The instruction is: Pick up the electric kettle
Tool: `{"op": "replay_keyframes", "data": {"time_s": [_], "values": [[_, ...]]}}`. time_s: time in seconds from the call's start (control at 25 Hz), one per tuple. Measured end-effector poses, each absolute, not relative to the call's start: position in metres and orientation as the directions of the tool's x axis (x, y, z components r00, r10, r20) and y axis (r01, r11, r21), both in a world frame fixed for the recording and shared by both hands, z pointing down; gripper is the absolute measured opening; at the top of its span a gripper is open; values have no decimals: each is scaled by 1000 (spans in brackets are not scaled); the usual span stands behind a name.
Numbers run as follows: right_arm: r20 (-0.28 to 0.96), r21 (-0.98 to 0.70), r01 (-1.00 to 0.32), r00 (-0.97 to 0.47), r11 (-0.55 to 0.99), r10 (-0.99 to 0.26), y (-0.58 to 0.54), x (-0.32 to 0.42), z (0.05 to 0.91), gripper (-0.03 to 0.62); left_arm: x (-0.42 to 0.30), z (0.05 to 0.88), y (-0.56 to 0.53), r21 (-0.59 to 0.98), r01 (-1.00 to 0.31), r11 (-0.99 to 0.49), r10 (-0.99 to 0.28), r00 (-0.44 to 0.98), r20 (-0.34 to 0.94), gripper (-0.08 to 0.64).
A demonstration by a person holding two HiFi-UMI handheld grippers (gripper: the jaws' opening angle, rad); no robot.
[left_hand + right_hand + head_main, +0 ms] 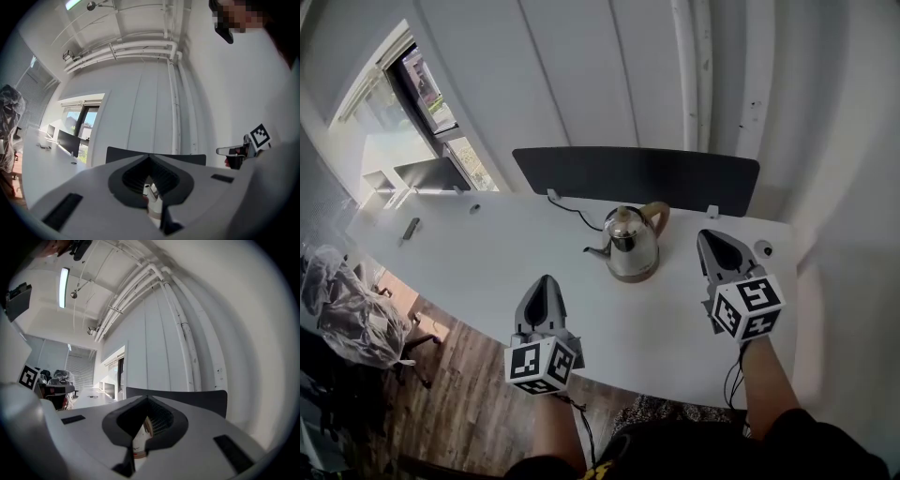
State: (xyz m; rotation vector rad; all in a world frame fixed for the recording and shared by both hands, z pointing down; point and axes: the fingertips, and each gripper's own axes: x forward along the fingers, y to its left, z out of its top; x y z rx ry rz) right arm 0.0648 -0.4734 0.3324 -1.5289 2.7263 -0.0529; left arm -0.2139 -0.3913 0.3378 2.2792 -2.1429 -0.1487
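Note:
A shiny steel electric kettle with a brown handle and base stands upright on the white table, its spout pointing left. My left gripper hovers near the table's front edge, to the left of the kettle and nearer me, with its jaws together and nothing in them. My right gripper is just right of the kettle, apart from it, also shut and empty. In the left gripper view a sliver of the kettle shows through the notch of the closed jaws. The right gripper view likewise shows a sliver of the kettle.
A dark partition panel runs along the table's back edge, and a black cable trails from it toward the kettle. A small round object lies at the right, a small dark item far left. A plastic-covered chair stands on the wooden floor.

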Motion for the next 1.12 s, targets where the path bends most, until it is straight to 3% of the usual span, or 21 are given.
{"op": "replay_keyframes", "data": {"time_s": [0.44,1.0,1.08,1.12], "values": [[70,-35,-867,-498,497,-864,-557,43,361,8,-236,359,-479,97,-991,-92,-996,90,-18,2],[201,-61,-848,-528,527,-825,-602,24,425,9,-250,404,-507,130,-987,-96,-993,104,57,2],[220,-76,-844,-534,531,-817,-607,23,436,28,-250,410,-511,132,-986,-102,-992,112,67,2],[226,-89,-842,-537,532,-813,-610,22,441,68,-249,413,-512,136,-985,-107,-991,117,72,2]]}}
